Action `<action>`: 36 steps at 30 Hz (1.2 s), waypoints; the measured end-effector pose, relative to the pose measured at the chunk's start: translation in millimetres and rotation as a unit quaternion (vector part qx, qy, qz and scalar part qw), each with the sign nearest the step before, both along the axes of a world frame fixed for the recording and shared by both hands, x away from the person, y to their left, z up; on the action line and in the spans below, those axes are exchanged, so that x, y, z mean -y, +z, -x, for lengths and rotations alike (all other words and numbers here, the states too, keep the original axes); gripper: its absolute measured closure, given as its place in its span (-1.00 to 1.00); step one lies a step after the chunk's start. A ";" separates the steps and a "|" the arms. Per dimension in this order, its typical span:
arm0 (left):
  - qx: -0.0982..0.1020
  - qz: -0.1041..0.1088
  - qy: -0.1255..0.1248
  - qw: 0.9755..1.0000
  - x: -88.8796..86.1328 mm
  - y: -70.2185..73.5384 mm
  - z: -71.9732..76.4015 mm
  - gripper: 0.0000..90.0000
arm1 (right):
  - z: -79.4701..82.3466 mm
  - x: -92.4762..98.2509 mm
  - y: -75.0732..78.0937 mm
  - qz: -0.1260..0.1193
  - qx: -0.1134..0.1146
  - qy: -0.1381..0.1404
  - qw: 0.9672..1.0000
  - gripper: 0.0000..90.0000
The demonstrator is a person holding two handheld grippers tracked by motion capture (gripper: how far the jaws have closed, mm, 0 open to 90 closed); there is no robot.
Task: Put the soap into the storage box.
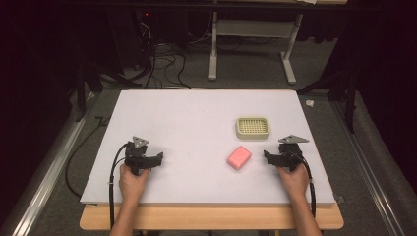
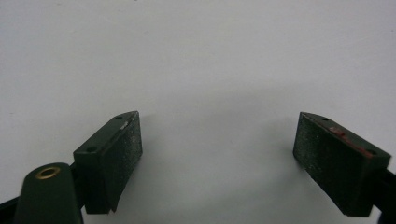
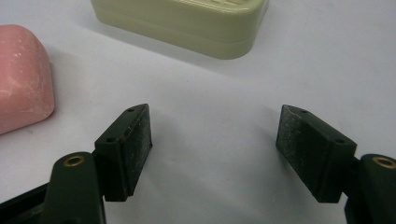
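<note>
On a white board (image 1: pixel 196 123) laid over a wooden table (image 1: pixel 211 217) sit two loose things and two hand-held grippers. One is a pink bar of soap (image 1: pixel 239 157), lying flat toward the right of the board. The other is a pale green soap dish (image 1: pixel 253 127) with a grid of holes in its top, standing just beyond the soap and apart from it. The dish has nothing in it.

A person's two hands come in from the near edge, one gripper in each. The left hand (image 1: pixel 133 181) holds the left gripper (image 1: pixel 158 158) on the left part of the board, well apart from both things. Seen from the left gripper view, the left gripper (image 2: pixel 217 149) has its two black jaws spread wide over bare white surface, with nothing between them.

The right hand (image 1: pixel 294 179) holds the right gripper (image 1: pixel 268 156) at the right part of the board, near the soap and pointing toward it, without touching it. Seen from the right gripper view, the right gripper (image 3: pixel 215 144) also has its jaws spread wide and holds nothing. That view shows the bar of soap (image 3: pixel 21 79) at the left edge and the soap dish (image 3: pixel 187 21) ahead at the top, both clear of the jaws.

A black cable (image 1: pixel 114 182) trails from the left gripper toward the near edge.
</note>
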State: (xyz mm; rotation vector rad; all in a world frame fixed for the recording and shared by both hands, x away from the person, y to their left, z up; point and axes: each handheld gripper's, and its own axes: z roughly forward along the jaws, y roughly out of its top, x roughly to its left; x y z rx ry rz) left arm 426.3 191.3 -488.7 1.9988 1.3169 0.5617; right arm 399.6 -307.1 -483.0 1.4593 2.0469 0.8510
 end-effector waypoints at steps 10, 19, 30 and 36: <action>0.000 0.000 0.000 1.000 -0.1 0.0 -0.1 -0.64 | -0.1 0.0 0.0 -0.001 -0.001 -0.001 1.000 -0.39; 0.001 0.000 0.001 1.000 0.0 -0.1 -0.2 -0.64 | -0.3 0.1 0.2 -0.002 -0.003 -0.001 1.000 -0.39; 0.002 0.001 0.001 1.000 -0.1 -0.3 -0.3 -0.65 | -0.8 0.2 0.7 -0.002 -0.005 0.000 1.000 -0.40; 0.001 0.001 0.001 1.000 0.0 -0.2 -0.3 -0.65 | -1.3 0.6 0.9 -0.003 -0.007 0.001 1.000 -0.40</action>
